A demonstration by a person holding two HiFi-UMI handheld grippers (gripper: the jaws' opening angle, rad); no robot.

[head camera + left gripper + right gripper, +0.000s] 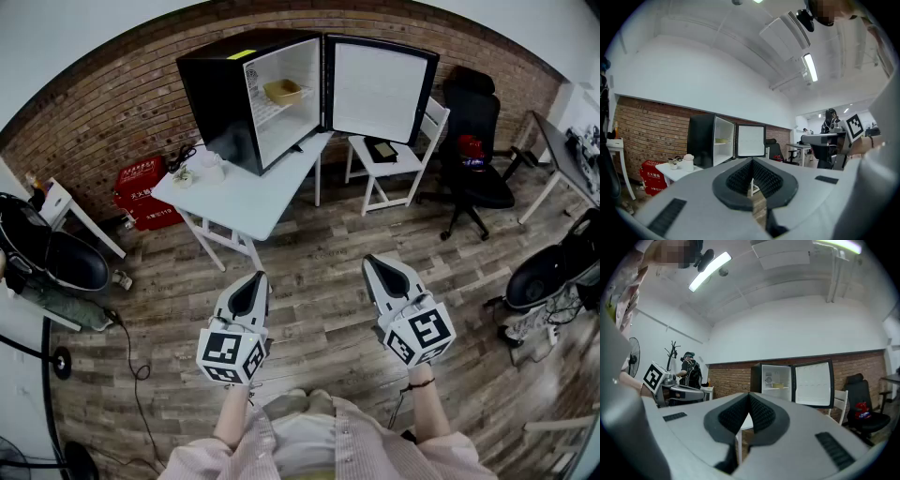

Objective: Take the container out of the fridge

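Note:
A black mini fridge [225, 94] stands on the white table [253, 202] with its door [380, 89] swung open to the right. A pale yellow container [283, 91] sits on the upper wire shelf inside. Both grippers hover over the wooden floor, well short of the table and pointing toward the fridge. My left gripper [259, 276] is shut with nothing in it, and so is my right gripper [369, 261]. In the left gripper view, the container [722, 140] shows far beyond the shut left gripper [752, 161]. The right gripper view has the container [779, 385] beyond the shut right gripper [749, 397].
A white teapot and small items [202, 171] sit on the table's left end. A white chair [394, 159] stands under the open door, a black office chair [473, 122] further right. A red box [145, 192] lies by the brick wall. A person [690, 373] stands at a desk behind.

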